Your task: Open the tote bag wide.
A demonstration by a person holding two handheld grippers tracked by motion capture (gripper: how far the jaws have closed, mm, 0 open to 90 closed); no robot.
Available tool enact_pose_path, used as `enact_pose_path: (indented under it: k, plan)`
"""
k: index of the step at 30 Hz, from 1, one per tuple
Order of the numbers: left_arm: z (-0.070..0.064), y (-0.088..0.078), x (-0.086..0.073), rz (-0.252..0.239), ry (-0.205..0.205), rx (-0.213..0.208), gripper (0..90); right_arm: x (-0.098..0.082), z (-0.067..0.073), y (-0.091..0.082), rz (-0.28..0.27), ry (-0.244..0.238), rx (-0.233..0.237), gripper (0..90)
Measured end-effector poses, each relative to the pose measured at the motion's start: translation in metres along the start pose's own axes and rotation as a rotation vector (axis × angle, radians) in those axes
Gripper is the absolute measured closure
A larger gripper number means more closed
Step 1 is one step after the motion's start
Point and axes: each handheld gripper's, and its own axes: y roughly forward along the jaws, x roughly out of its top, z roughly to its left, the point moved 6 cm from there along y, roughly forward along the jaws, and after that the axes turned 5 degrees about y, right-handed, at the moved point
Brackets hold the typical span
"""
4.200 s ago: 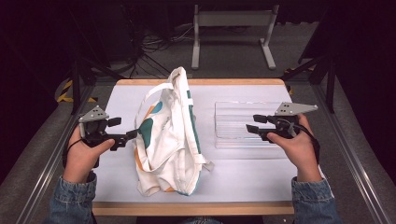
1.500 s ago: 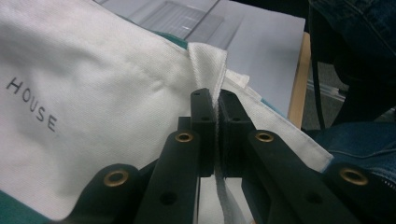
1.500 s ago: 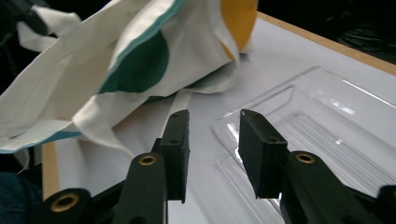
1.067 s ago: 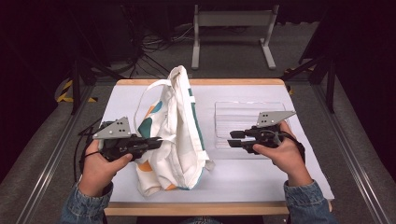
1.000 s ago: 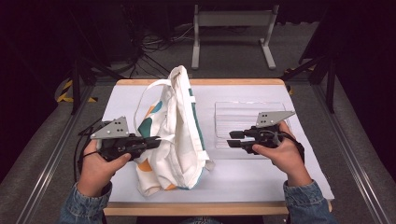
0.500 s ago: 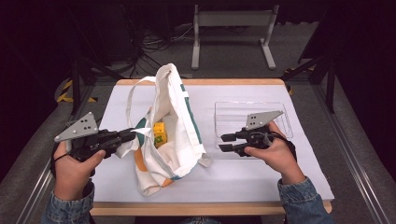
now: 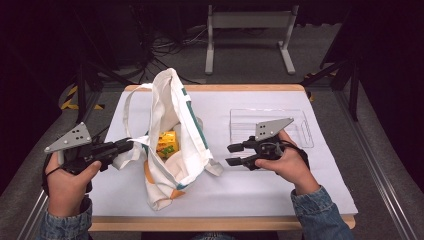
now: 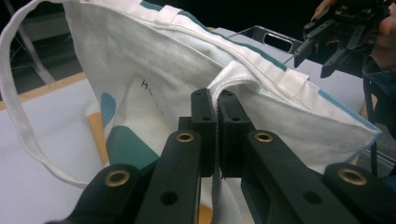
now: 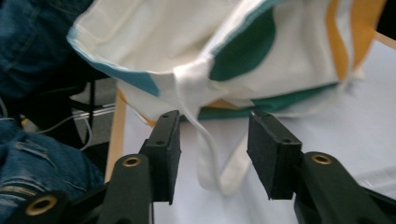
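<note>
A white tote bag (image 7: pixel 172 107) with teal and orange patches lies on the white table cover, its mouth pulled open. A yellow packet (image 7: pixel 167 144) shows inside. My left gripper (image 7: pixel 131 145) is shut on the bag's near-side handle strap (image 8: pixel 233 77) at the rim, with the white webbing pinched between its pads (image 8: pixel 205 116). My right gripper (image 7: pixel 232 155) hovers just right of the bag, and its jaws have just been opening. In the right gripper view the bag's other strap (image 9: pixel 208 149) lies on the table beyond the gap, and the pads (image 9: pixel 168 140) do not touch it.
A clear plastic tray (image 7: pixel 300 125) sits at the right rear of the table (image 7: pixel 300 195). The bag's far handle loop (image 7: pixel 131 100) arches over the cover to the left. Beyond the table stand dark floor, cables and a metal frame (image 7: pixel 247 20).
My left gripper has pulled the strap leftwards, spreading the bag's mouth and baring the yellow packet. My right gripper has slid left towards the bag and its jaws stand wider.
</note>
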Motion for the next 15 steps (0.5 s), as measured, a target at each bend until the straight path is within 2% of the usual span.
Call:
enact_pose_path:
  k: [1, 3, 8, 10, 11, 12, 14, 15]
  plan:
    - [0.001, -0.001, -0.003, 0.004, -0.006, 0.004, 87.2, 0.002, 0.003, 0.004, -0.007, -0.007, 0.018, 49.1]
    - [0.001, -0.001, -0.004, 0.006, -0.013, 0.005, 87.1, 0.004, 0.005, 0.009, -0.008, -0.024, 0.027, 48.9]
    - [0.005, -0.007, -0.009, 0.005, -0.034, 0.021, 87.1, 0.002, 0.004, 0.028, 0.023, -0.043, 0.016, 52.4]
    - [0.008, -0.010, -0.012, 0.010, -0.043, 0.032, 87.0, 0.000, 0.003, 0.036, 0.036, -0.049, 0.015, 59.2]
    - [0.008, -0.010, -0.012, 0.010, -0.043, 0.032, 87.1, 0.000, 0.003, 0.036, 0.036, -0.049, 0.015, 59.2]
    - [0.010, -0.012, -0.013, 0.014, -0.045, 0.038, 87.0, -0.002, 0.003, 0.041, 0.050, -0.064, 0.001, 69.7]
    - [0.012, -0.015, -0.016, 0.022, -0.052, 0.055, 87.0, -0.002, 0.004, 0.044, 0.057, -0.094, -0.009, 80.6]
    - [0.017, -0.018, -0.019, 0.031, -0.052, 0.079, 87.1, -0.003, 0.005, 0.045, 0.060, -0.106, -0.013, 84.6]
